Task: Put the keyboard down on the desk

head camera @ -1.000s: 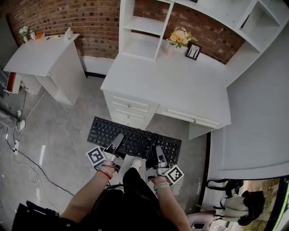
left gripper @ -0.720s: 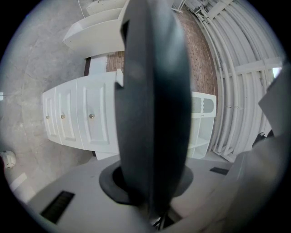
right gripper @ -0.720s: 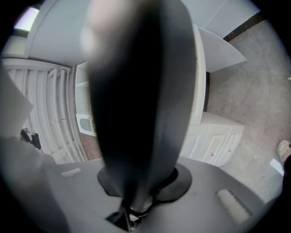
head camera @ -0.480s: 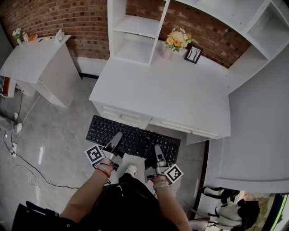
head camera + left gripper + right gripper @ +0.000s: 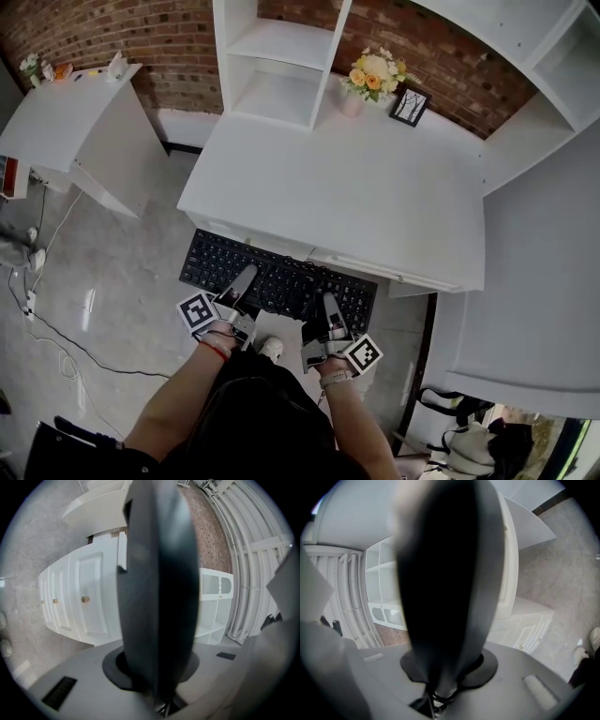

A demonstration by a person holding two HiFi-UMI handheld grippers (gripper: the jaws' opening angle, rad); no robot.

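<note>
Head view showed the black keyboard held in the air at the front edge of the white desk. The left gripper and right gripper each clamped its near long edge. It was judged rigid and light; two spaced holds suit it.

Keyboard just before desk front edge, above floor. Left gripper on its near-left, right gripper near-right. Flowers, frame at desk back.

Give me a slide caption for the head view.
The left gripper and right gripper hold a black rectangular keyboard just in front of a white desk, not yet set down.
</note>
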